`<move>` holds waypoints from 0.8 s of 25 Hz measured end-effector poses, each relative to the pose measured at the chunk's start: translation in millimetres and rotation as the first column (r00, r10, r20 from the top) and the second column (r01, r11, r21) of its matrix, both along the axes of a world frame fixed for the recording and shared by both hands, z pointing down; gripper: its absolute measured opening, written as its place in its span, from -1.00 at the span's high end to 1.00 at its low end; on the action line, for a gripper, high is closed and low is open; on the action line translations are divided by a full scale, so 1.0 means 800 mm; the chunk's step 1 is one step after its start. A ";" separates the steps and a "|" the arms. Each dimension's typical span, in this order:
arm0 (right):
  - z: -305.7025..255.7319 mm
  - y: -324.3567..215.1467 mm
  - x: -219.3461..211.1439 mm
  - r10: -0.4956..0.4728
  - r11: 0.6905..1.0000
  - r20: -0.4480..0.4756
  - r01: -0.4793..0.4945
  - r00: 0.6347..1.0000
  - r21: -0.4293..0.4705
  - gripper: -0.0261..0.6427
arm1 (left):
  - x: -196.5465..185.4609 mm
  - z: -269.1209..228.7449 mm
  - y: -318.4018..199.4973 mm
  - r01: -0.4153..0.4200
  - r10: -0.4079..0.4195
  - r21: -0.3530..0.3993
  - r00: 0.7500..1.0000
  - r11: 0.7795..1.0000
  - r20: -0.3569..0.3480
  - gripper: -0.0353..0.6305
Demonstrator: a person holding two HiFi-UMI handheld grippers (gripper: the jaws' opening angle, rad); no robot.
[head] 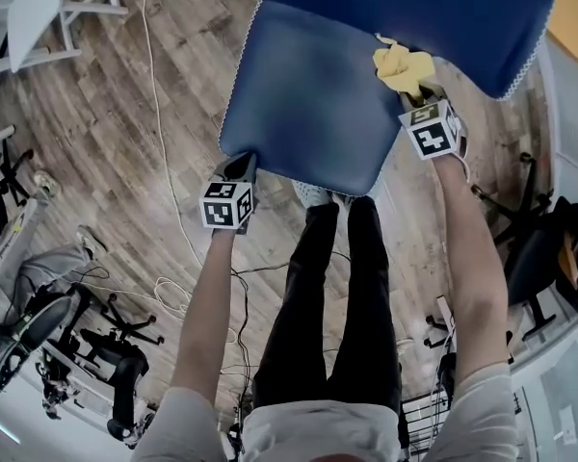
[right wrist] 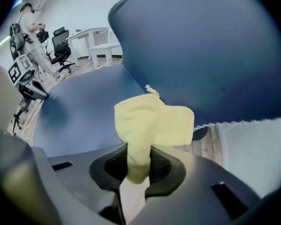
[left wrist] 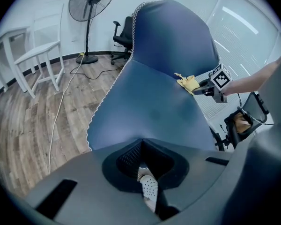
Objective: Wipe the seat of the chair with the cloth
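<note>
While the left gripper (head: 241,167) sits at the front-left corner of the chair's blue seat (head: 308,94), the right gripper (head: 417,100) is over the seat's rear right part, close under the backrest (head: 414,8).

Right gripper: jaws (right wrist: 138,162) clamped on a yellow cloth (right wrist: 150,121). A narrow twisted neck of the cloth runs down between the jaws. The rest bunches out in a folded wad beyond the tips. In the head view the cloth (head: 403,65) lies against the seat surface just beside the crease where seat meets backrest. The left gripper view shows the same: cloth (left wrist: 188,82) on the seat (left wrist: 150,111), right gripper (left wrist: 202,85) behind it, its marker cube (left wrist: 221,78) facing the camera.

Left gripper: jaws (left wrist: 141,142) drawn together to a point right at the seat's front edge. Cannot tell whether they pinch the edge fabric. A white shoe (left wrist: 147,187) shows through the opening behind the tips.

Seat and backrest both have a pale scalloped trim along the edge. The seat surface looks smooth, with no visible marks in any view.

Surroundings: wood-plank floor (head: 125,114), a white cable (head: 159,114) trailing across it, a standing fan (left wrist: 91,1), a white table (left wrist: 37,55), and a black office chair (left wrist: 122,36) by the wall. The person's legs (head: 337,287), in dark trousers, stand just in front of the seat.
</note>
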State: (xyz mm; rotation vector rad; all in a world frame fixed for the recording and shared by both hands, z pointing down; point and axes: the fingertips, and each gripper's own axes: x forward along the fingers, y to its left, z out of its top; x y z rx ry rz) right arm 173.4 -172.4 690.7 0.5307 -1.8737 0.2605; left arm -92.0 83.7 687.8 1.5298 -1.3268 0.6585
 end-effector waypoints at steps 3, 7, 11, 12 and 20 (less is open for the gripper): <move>0.004 0.012 0.019 0.171 0.985 0.047 -0.169 0.984 -0.037 0.69 | -0.001 0.000 0.000 -0.001 0.000 0.007 1.000 1.000 0.008 0.82; 0.010 0.042 0.042 0.330 0.942 0.074 -0.324 0.941 -0.083 0.69 | 0.002 0.002 -0.004 0.016 -0.016 0.023 1.000 1.000 0.008 0.82; 0.009 0.084 0.046 0.360 0.929 0.074 -0.350 0.930 -0.119 0.69 | 0.001 0.000 -0.003 0.021 -0.022 0.025 1.000 0.999 0.010 0.82; 0.009 0.094 0.046 0.362 0.928 0.074 -0.351 0.929 -0.125 0.69 | 0.001 0.000 -0.003 0.021 -0.021 0.024 1.000 1.000 0.010 0.82; 0.012 0.129 0.041 0.389 0.913 0.047 -0.378 0.920 -0.154 0.69 | -0.001 0.004 0.000 0.053 -0.052 -0.009 0.998 0.999 0.019 0.82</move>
